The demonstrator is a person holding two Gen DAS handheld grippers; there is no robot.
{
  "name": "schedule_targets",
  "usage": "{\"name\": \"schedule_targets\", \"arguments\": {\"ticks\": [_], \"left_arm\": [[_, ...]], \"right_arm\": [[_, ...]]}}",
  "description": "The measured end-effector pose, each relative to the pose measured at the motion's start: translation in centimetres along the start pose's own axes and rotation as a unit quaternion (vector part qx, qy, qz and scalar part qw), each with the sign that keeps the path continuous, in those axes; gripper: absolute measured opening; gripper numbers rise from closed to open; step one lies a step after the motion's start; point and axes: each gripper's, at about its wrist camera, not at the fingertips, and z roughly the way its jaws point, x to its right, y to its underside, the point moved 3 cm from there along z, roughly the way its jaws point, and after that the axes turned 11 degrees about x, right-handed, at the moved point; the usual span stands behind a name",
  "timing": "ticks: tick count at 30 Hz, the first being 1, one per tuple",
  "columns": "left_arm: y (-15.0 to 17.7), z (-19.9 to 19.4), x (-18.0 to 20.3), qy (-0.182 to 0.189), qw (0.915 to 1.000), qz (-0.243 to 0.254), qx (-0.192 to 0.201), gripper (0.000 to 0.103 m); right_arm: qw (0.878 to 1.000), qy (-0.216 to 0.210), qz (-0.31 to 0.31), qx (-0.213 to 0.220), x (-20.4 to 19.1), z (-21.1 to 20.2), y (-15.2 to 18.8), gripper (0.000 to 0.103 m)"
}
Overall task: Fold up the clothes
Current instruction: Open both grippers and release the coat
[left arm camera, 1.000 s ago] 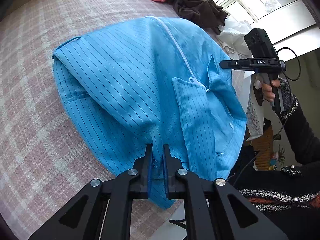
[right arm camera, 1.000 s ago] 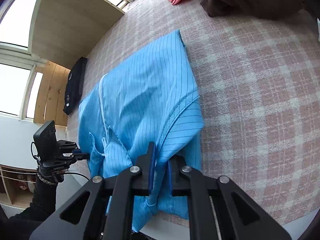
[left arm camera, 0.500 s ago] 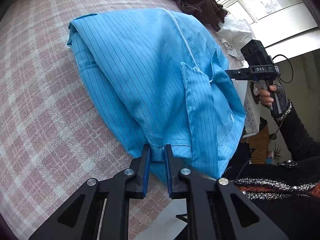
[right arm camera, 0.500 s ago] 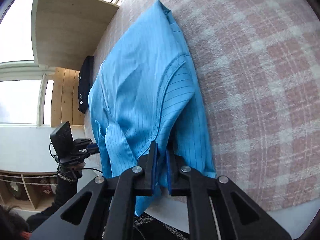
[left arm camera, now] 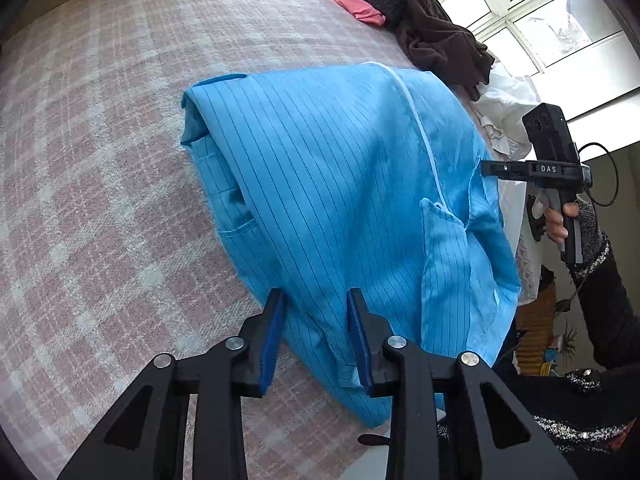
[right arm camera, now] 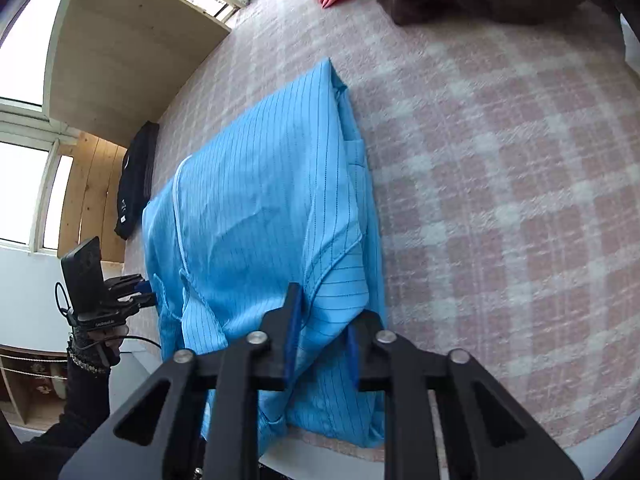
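Centre frame, blue garment point(left arm camera: 340, 200) runs lengthwise away from both grippers; left gripper point(left arm camera: 316, 336) & right gripper point(right arm camera: 322, 340) open wide, gripping nothing, straddling near hem.

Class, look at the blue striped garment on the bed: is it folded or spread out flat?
Folded. The blue striped garment lies doubled over on the checked bedcover, with a lower layer showing under its left edge.
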Motion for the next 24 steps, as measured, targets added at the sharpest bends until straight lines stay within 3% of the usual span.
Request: {"name": "schedule_targets", "arguments": {"ticks": [4, 6, 7, 8, 11, 15, 24], "left_arm": [[0.8, -1.7, -0.5, 0.007, 0.9998, -0.012, 0.012, 0.032], [0.9, -3.0, -0.3, 0.013, 0.9992, -0.024, 0.028, 0.048], [0.8, -3.6, -0.3, 0.015, 0.9986, -0.034, 0.039, 0.052], [0.8, -4.1, -0.3, 0.016, 0.9977, -0.044, 0.049, 0.058], [0.3, -4.3, -0.5, 0.005, 0.9953, -0.071, 0.066, 0.067], [-0.3, -2.8, -0.9, -0.025, 0.9925, -0.104, 0.06, 0.069], [-1.4, 0.5, -0.4, -0.084, 0.9904, -0.101, 0.042, 0.075]], "right_arm": [[1.0, -0.006, -0.025, -0.017, -0.5, -0.7, 0.7, 0.02], [1.0, -0.002, -0.021, 0.004, -0.3, -2.4, -0.1, 0.037], [1.0, -0.002, -0.021, 0.015, -0.2, -3.1, -0.6, 0.054], [0.999, -0.004, -0.023, 0.025, -0.2, -3.6, -1.1, 0.06], [0.998, 0.019, -0.052, 0.037, -0.2, -3.9, -2.6, 0.061], [0.99, 0.073, -0.121, 0.011, 0.7, -2.1, -3.5, 0.061], [0.992, 0.015, -0.128, 0.01, 0.9, 0.3, -3.2, 0.069]]}}
